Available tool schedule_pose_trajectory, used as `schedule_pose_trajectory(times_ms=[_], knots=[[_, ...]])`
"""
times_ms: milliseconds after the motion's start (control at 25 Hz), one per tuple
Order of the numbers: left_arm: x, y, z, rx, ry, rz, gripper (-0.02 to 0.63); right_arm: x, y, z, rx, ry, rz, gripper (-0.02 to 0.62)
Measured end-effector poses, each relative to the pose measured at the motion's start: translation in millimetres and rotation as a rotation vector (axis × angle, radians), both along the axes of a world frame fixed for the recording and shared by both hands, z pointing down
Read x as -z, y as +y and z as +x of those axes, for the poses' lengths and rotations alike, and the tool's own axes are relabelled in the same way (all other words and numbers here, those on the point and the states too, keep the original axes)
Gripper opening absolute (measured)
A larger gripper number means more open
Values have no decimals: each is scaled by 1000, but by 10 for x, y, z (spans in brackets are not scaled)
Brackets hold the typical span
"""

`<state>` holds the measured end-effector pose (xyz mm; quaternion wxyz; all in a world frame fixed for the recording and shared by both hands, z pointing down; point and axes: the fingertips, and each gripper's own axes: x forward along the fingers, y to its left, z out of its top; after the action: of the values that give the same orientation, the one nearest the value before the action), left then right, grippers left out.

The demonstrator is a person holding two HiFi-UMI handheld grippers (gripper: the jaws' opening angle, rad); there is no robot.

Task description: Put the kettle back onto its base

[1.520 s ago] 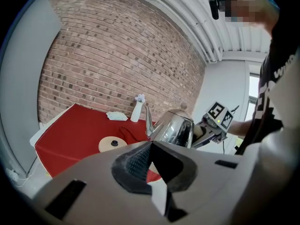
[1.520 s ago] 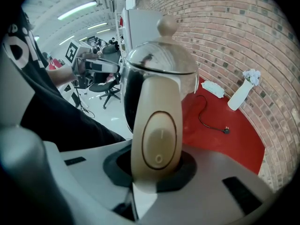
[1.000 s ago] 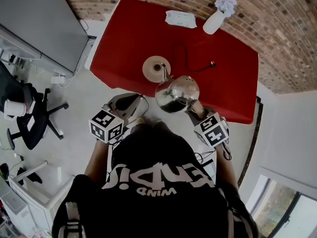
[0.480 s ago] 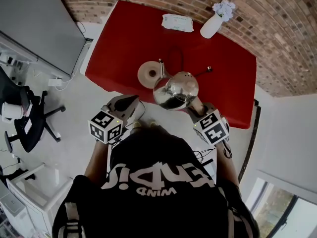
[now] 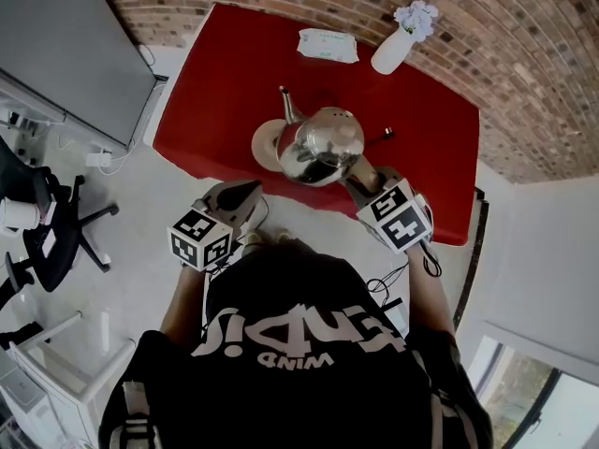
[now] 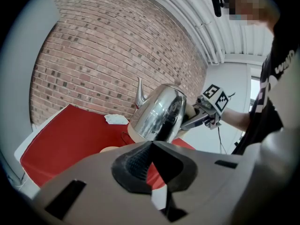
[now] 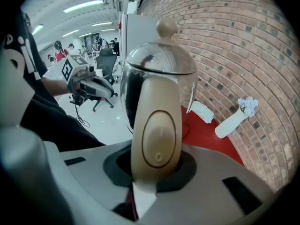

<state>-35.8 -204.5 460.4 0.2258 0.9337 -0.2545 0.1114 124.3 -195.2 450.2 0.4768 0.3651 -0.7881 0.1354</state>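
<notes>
A shiny steel kettle [image 5: 321,146] with a thin spout hangs in the air over the red table [image 5: 225,73]. Its left side overlaps the round beige base [image 5: 263,145]. My right gripper [image 5: 363,181] is shut on the kettle's beige handle [image 7: 156,139], and the kettle's lid and knob rise beyond the jaws in the right gripper view. My left gripper [image 5: 255,189] hovers at the table's near edge, apart from the kettle, its jaws shut with nothing between them. In the left gripper view the kettle [image 6: 157,111] hangs ahead of that gripper [image 6: 151,146].
A white vase with flowers [image 5: 398,40] and a packet of wipes [image 5: 328,45] lie at the table's far side by the brick wall. A black cord [image 5: 379,137] runs behind the kettle. An office chair [image 5: 47,241] stands on the floor at left.
The right gripper has carried the kettle from the table's near edge farther over the table and to the left, so it now overlaps the base. The left gripper has barely shifted.
</notes>
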Motion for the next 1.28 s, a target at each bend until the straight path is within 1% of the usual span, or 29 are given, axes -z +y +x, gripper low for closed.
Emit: schedule_pose_trajectory(times_ms=[320,560,960,1280], knots=[[-1,-34,40,3,-10,0,6,234,-458,35,49,35,38,67],[-27,-52,34,18,-17,-6,6,257,-692,19,67,25,30,67],[-63,-72,5,38,-28,-10,6,-31,-872,-125,102,38,-6,67],[-81,-65,-91,69,-29,-12,6,-339,-923,-207,95,39,-42,67]])
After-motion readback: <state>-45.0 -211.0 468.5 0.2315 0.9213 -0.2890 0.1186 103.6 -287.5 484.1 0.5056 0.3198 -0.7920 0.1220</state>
